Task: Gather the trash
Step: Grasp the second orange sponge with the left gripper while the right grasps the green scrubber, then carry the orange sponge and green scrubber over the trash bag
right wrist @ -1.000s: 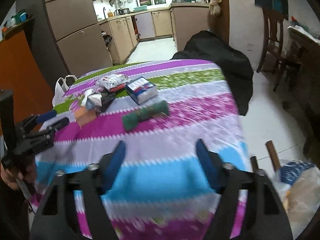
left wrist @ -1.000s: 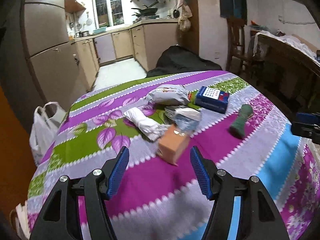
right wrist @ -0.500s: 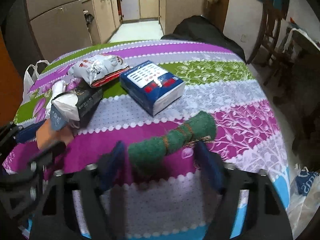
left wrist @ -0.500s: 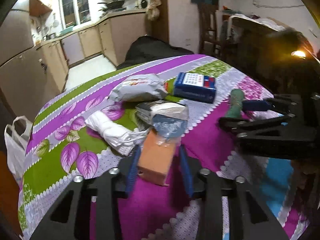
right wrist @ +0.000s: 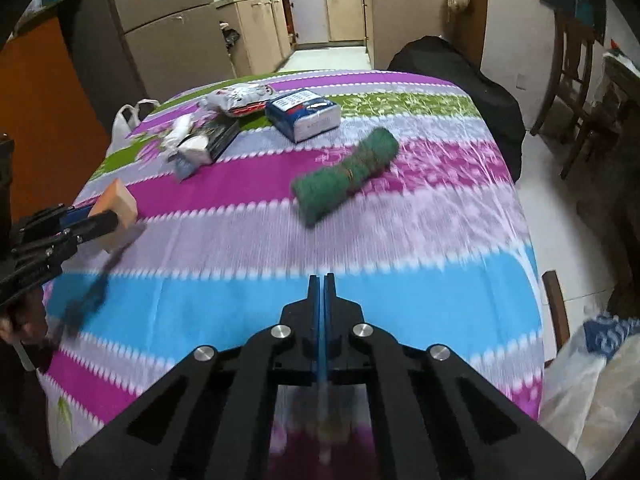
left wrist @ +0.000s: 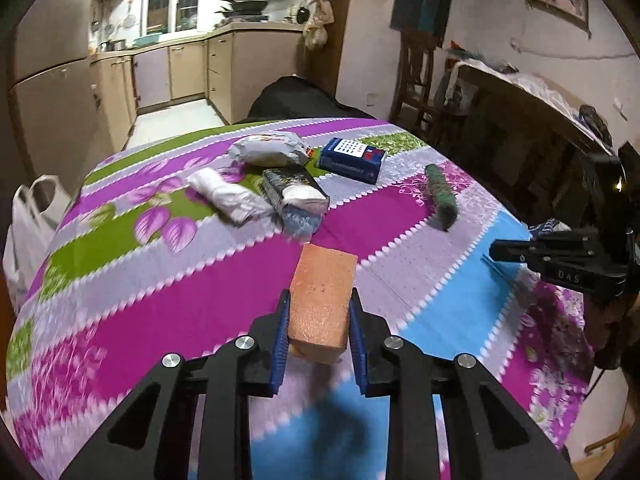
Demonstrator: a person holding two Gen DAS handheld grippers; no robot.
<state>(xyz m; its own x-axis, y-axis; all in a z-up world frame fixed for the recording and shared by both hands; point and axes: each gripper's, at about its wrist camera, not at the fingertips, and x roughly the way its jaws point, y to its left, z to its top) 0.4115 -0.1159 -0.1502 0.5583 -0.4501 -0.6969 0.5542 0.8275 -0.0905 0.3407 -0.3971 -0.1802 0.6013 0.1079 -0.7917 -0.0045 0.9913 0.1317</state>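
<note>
My left gripper [left wrist: 319,295] is closing tight on an orange sponge block [left wrist: 322,304], held between its blue pads just above the striped tablecloth [left wrist: 180,280]. In the right wrist view the same block [right wrist: 120,200] sits in the left gripper [right wrist: 102,220] at the left edge. My right gripper [right wrist: 319,278] hangs over the blue stripe, its jaws closing fully, pads together with nothing between them. A green rolled cloth [right wrist: 344,170] lies ahead of it. Farther back lie a blue box [right wrist: 303,114], a white snack bag [left wrist: 268,148], a white wad [left wrist: 226,196] and a dark packet [left wrist: 294,190].
A white plastic bag [left wrist: 28,216] hangs off the table's left side. Another bag [right wrist: 592,368] stands on the floor at the right, beside a wooden chair back [right wrist: 554,300]. A black-covered seat [right wrist: 452,64] is at the far edge; kitchen cabinets stand behind.
The left gripper closed on the orange block and drew it back from the pile. The right gripper went from wide open to shut with nothing in it; the green roll stayed on the table.
</note>
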